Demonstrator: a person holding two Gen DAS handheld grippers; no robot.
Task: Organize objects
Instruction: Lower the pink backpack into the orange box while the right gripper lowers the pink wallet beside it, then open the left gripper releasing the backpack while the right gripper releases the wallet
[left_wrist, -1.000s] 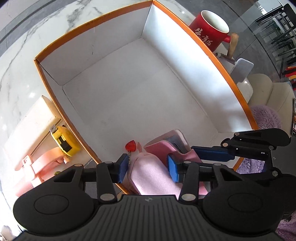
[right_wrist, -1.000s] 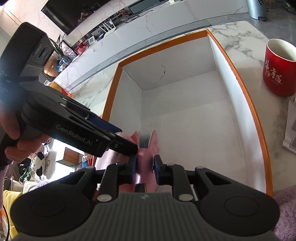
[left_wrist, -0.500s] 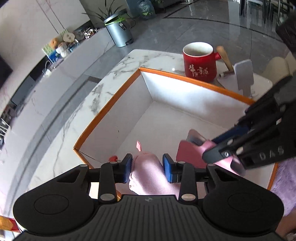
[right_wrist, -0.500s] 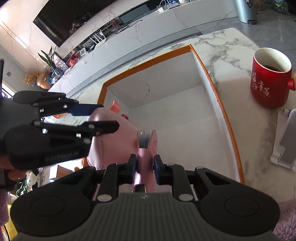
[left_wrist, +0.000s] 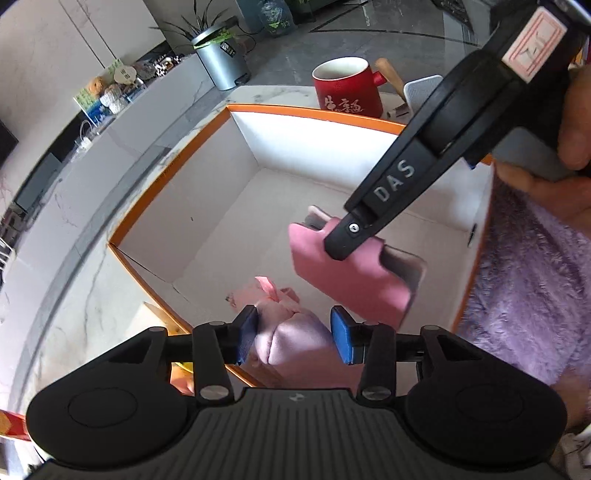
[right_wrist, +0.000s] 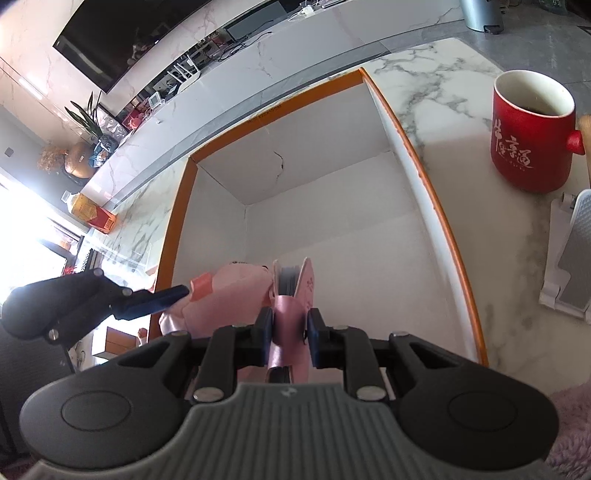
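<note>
The left gripper (left_wrist: 293, 339) holds a pink plush toy (left_wrist: 291, 332) between its blue pads (left_wrist: 341, 341), which press the soft body from both sides; the toy's head and small pink ear point forward, over the near corner of the box. The right gripper (right_wrist: 290, 334) is closed on a pink notebook case (right_wrist: 291, 310), the pads pinching its near edge so that the case stands on edge, with grey page edges visible between the covers. In the left wrist view the pink notebook case (left_wrist: 347, 269) hangs tilted from the right gripper (left_wrist: 345, 240) above the box interior; whether it touches the floor of the box cannot be determined from either view. Both items sit over the near part of the white box with orange rim (right_wrist: 417, 155), whose floor beyond them is bare white card. Beyond the far right side of the box, a red mug (right_wrist: 532, 133) stands on the marble table (right_wrist: 436, 74), with a white phone stand (right_wrist: 572, 258) just beside it.
</note>
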